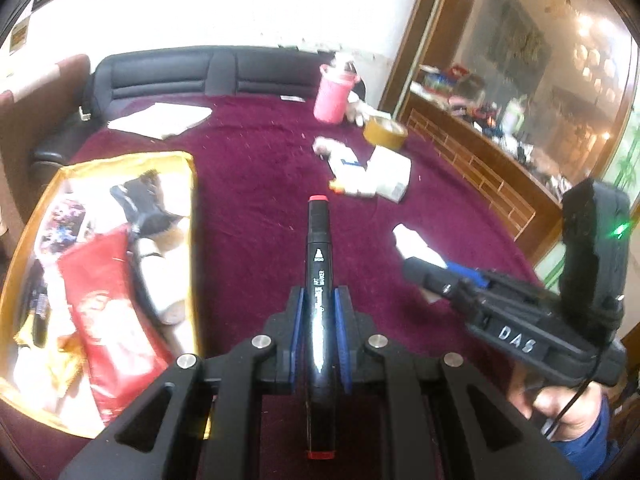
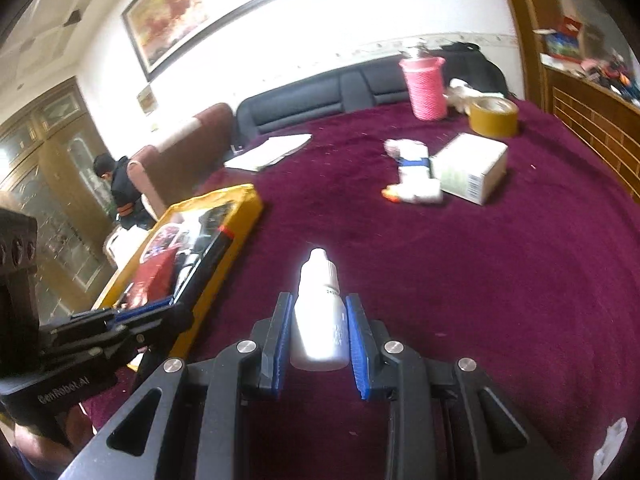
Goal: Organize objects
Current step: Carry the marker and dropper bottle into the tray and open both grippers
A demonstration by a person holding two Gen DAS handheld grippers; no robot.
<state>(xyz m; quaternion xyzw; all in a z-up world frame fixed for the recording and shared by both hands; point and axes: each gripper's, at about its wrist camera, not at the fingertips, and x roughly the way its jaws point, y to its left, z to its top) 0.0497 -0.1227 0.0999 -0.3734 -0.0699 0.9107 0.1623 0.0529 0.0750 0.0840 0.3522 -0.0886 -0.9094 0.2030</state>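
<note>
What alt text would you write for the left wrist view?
The left hand-held gripper is shut on a black marker above a maroon tablecloth. A yellow box of assorted items lies left; the right hand-held gripper holds a white bottle.

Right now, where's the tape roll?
Far right of the maroon table, the tape roll lies flat just right of the pink cup, behind the white box.

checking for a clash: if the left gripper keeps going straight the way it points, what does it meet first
Probably the bare burgundy tablecloth; the left gripper, shut on the black marker, aims between the yellow tray and white box.
</note>
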